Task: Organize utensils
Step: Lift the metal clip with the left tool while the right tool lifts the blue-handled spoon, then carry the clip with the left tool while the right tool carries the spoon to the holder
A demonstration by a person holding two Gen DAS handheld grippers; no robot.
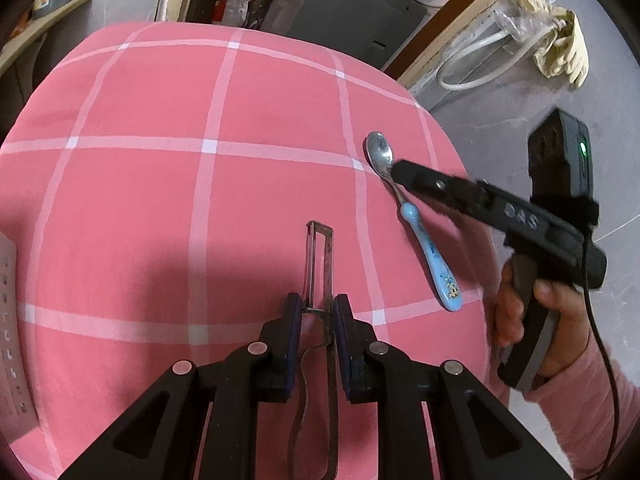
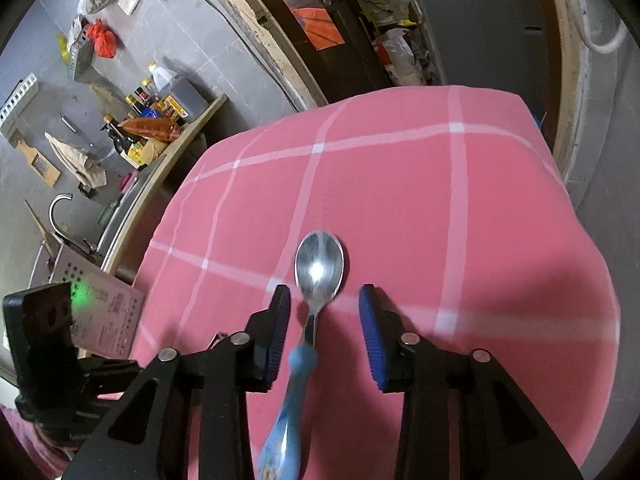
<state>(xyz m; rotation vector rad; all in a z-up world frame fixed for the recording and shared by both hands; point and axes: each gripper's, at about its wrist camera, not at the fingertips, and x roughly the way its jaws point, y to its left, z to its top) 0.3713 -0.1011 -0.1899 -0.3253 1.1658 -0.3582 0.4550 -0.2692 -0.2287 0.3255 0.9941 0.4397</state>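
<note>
The spoon (image 2: 316, 280) lies on the pink tablecloth (image 2: 440, 200), bowl at 12 o'clock, blue handle toward 6, between the right gripper's (image 2: 325, 322) spread, non-touching jaws. The left gripper (image 1: 317, 316), at 9 o'clock, pinches a peeler (image 1: 319, 264).

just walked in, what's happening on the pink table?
A person is sorting utensils with a handheld claw in each hand. The left claw is shut on a metal peeler, holding it over the pink checked tablecloth. The right claw is open, straddling the neck of a blue-handled spoon lying on the cloth, pads not touching it.
</note>
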